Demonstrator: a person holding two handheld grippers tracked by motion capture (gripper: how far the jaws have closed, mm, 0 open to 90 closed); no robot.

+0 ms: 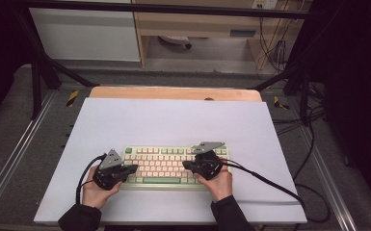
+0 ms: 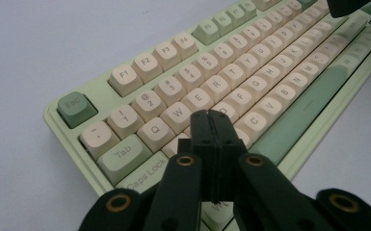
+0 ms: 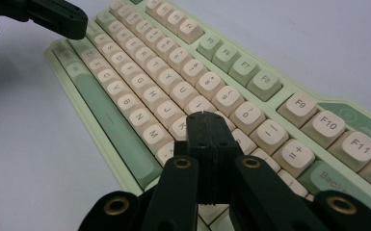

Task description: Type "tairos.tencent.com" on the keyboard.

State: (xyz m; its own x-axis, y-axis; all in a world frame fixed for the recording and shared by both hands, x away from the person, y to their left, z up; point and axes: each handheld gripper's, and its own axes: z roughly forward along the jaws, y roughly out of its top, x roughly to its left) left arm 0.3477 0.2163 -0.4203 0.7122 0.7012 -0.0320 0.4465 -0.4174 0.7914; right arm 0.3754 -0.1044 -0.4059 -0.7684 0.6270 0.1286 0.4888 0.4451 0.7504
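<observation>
A white sheet (image 1: 173,120) covers most of the wooden table (image 1: 173,93), w/ a black metal frame (image 1: 173,8) overhead, grey carpeted floor (image 1: 9,139) either side, yellow-black tape marks (image 1: 72,97) by the far corners, black cables (image 1: 313,144) at right & a pale cabinet (image 1: 84,33) behind.
</observation>
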